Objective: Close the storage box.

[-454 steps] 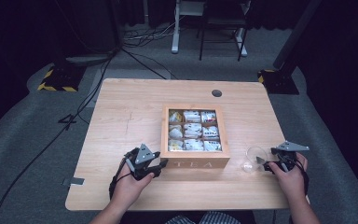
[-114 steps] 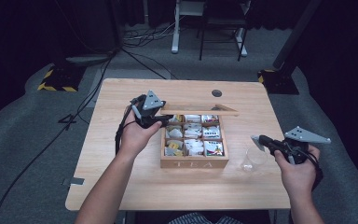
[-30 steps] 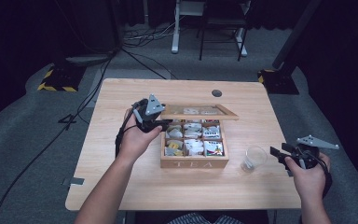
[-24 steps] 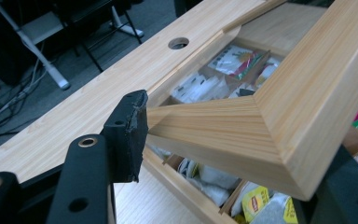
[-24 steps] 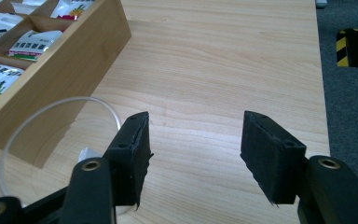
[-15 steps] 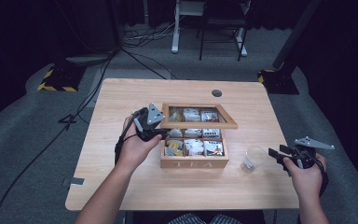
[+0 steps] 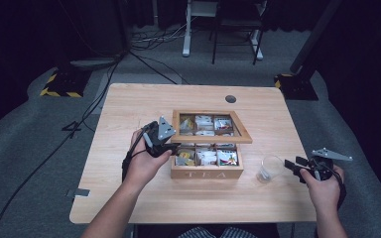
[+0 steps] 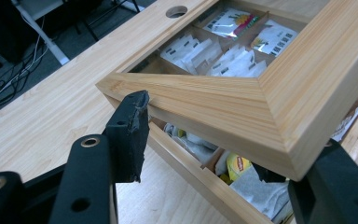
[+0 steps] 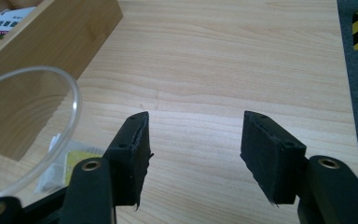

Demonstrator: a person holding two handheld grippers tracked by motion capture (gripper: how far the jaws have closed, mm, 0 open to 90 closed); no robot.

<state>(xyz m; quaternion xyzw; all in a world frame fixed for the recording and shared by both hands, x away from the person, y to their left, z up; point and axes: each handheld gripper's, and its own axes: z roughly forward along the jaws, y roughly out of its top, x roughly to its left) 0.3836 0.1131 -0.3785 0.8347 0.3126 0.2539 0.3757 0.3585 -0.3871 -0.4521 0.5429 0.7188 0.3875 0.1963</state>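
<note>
A wooden tea box marked TEA sits mid-table with several tea bags in its compartments. Its framed lid hangs tilted, low over the box and partly open. My left gripper is shut on the lid's left front corner, one jaw on each side of the frame. A clear glass cup stands right of the box, with a yellow-tagged tea bag inside. My right gripper hovers just right of the cup, open, with bare table between its jaws.
A round cable hole lies behind the box. The table's right edge runs close to my right hand. Cables and a desk frame sit on the floor beyond the table.
The lid has swung down from a raised angle toward the box, carried by my left gripper, which moved down and nearer. The right gripper has barely moved.
</note>
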